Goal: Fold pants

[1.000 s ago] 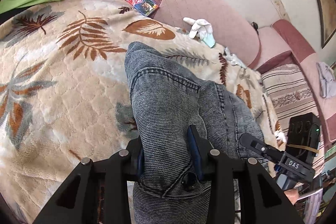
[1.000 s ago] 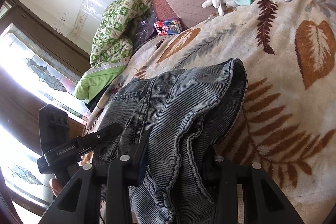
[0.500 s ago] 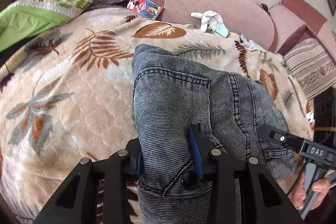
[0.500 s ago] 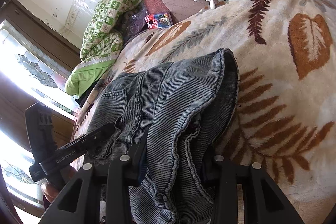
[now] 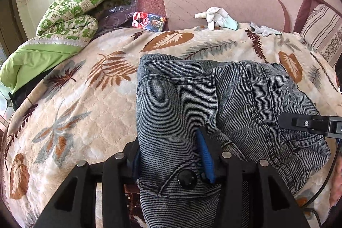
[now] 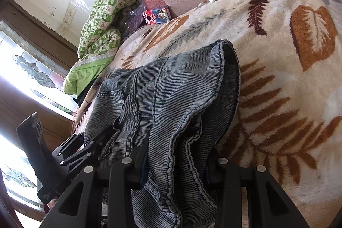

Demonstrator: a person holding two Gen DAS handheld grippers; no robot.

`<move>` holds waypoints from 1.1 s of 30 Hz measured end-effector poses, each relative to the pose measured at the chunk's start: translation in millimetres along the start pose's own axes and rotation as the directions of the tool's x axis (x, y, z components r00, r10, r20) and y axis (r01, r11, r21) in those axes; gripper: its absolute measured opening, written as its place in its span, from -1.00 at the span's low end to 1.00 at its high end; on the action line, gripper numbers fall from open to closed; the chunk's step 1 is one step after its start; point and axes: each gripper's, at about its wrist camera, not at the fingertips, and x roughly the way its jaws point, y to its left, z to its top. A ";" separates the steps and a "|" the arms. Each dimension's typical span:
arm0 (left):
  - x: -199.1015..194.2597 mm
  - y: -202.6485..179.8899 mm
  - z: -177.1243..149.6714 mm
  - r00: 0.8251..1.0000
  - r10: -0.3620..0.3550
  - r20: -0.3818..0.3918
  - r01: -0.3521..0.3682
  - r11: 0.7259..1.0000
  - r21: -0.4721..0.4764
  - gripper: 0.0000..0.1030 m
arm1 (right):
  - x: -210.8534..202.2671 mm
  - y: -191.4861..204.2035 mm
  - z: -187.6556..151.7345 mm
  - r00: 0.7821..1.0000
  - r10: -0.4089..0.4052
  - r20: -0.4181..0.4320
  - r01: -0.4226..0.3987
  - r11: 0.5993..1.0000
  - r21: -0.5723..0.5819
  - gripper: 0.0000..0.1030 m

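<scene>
Both tools clamp denim: my left tool (image 5: 171,155) at the waistband button, my right tool (image 6: 177,161) on bunched hems. I judge the pants (image 5: 213,104), on the leaf blanket (image 5: 64,99), half folded; flattening remains.

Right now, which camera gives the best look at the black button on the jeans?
The left wrist view. The black button sits in plain sight on the jeans, just in front of the left hand-held gripper. The right wrist view shows only folded denim and hems; the button isn't visible there.
</scene>
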 end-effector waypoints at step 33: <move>0.1 0.3 -15.5 0.995 0.087 0.056 -0.085 0.996 -0.036 0.41 | -0.3 -3.4 -3.3 1.000 -0.004 -0.012 0.004 1.000 0.003 -0.17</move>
